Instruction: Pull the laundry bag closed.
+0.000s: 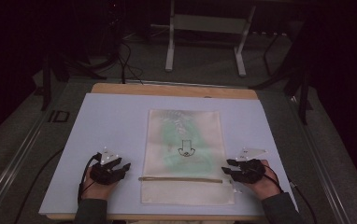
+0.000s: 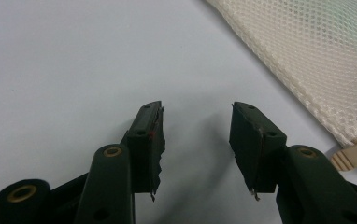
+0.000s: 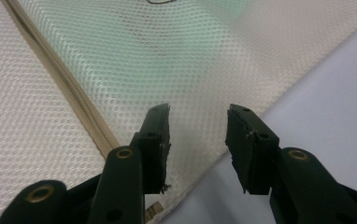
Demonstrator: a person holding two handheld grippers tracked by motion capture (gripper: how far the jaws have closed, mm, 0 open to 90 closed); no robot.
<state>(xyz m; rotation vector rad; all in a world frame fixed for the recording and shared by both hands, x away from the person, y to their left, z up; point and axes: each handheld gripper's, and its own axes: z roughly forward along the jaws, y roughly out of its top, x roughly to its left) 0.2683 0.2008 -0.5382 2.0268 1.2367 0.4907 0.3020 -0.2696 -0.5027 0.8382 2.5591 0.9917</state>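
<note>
A cream mesh pouch (image 1: 183, 154) lies flat in the middle of the pale blue mat (image 1: 102, 121), with green contents and a small black drawing showing through the mesh. Its tan zipper (image 1: 181, 178) runs across near the front end. My left gripper (image 1: 120, 169) rests on the mat just left of the pouch, open and holding nothing (image 2: 196, 122); the pouch edge (image 2: 317, 51) and a zipper tab (image 2: 352, 156) lie to its right. My right gripper (image 1: 227, 169) sits at the pouch's right edge, open (image 3: 197, 123), its jaws over the mesh (image 3: 134, 60) beside the zipper (image 3: 74, 98).
The mat covers a wooden tabletop (image 1: 176, 89). Beyond the table stand a white metal frame (image 1: 204, 32) and dark cables (image 1: 125, 60) on the floor. Bare mat lies on both sides of the pouch.
</note>
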